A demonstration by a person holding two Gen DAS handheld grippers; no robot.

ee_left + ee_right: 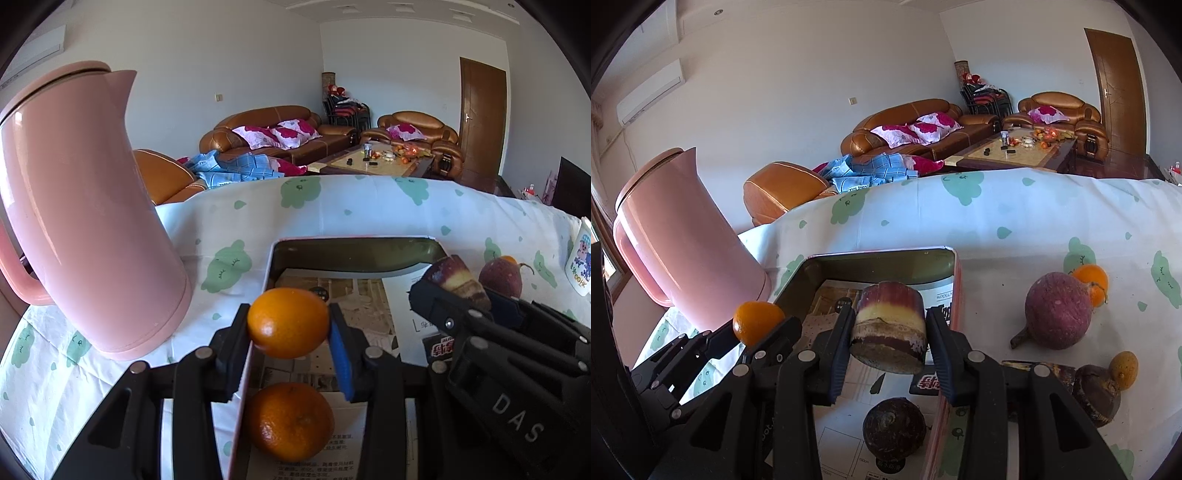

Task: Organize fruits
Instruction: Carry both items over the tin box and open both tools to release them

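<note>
Left claw (290, 326) pinching orange (288, 323); right claw (890, 332) pinching cut cane chunk (889, 326); tin (956, 291) floor mostly hidden

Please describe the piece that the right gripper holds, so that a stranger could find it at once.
Find the pink-rimmed metal tray on the leaf-printed tablecloth. Above it, the right gripper clamps a short sugarcane stub. Unlike the round fruits nearby, it is a cut cylinder banded purple, yellow and brown.
</note>
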